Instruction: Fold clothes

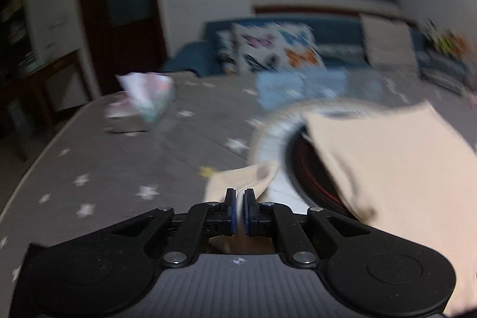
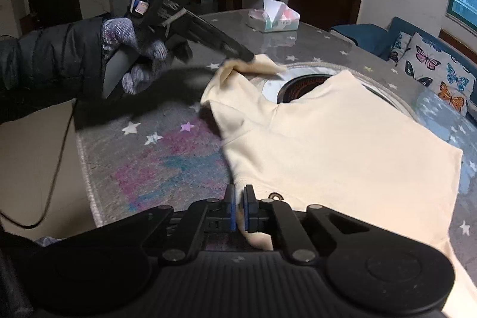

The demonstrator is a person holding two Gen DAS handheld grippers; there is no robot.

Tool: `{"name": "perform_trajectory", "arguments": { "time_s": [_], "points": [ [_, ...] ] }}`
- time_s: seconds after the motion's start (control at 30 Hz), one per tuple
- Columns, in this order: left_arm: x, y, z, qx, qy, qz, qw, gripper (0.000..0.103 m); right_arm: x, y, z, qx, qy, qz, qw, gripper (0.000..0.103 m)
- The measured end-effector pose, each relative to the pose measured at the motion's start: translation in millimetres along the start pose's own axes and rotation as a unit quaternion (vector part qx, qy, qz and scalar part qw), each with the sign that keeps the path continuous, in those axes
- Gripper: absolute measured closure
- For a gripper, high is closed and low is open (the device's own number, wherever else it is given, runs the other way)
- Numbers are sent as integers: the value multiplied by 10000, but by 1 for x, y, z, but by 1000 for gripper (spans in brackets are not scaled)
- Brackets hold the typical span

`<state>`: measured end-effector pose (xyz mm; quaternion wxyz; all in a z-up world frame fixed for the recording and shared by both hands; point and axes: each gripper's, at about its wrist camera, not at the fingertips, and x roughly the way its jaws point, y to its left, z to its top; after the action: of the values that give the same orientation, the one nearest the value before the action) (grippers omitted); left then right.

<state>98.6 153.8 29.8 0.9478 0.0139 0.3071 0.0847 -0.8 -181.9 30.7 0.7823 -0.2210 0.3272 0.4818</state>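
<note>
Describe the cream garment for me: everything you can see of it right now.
The cream garment is plain, soft, matte knit, seemingly a top with a sleeve. It lies mostly flat on the grey star-print cloth, partly covering a round inset burner. The left gripper pinches its sleeve end, lifted and bunched; the right gripper pinches its near edge. A small dark emblem sits there.

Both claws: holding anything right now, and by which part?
Both are shut on the cream garment. The left claw pinches a bunched corner at its far edge; the right claw pinches the near edge.
</note>
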Motion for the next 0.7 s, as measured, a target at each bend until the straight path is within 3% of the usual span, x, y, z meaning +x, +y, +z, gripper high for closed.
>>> {"name": "perform_trajectory", "arguments": {
  "time_s": [0.2,0.33,0.43,0.5,0.57,0.7],
  "points": [
    [-9,36,-21,-603,213,45,9979,97,9,11,-10,-376,348,176,9985,96],
    [-13,54,-39,-947,435,194,9944,93,-5,5,5,-308,127,346,9988,93],
    [-18,70,-48,-1333,532,366,9890,93,-3,0,18,-249,-70,228,9994,93],
    [-23,75,-51,-1540,562,319,9860,89,6,-3,25,-106,-158,172,9997,89],
    [-29,79,-52,-1728,530,255,9832,69,22,-6,31,7,-176,79,9998,86],
    [-34,82,-49,-1947,477,255,9794,60,50,-2,33,133,-86,151,9998,86]
  ]
}}
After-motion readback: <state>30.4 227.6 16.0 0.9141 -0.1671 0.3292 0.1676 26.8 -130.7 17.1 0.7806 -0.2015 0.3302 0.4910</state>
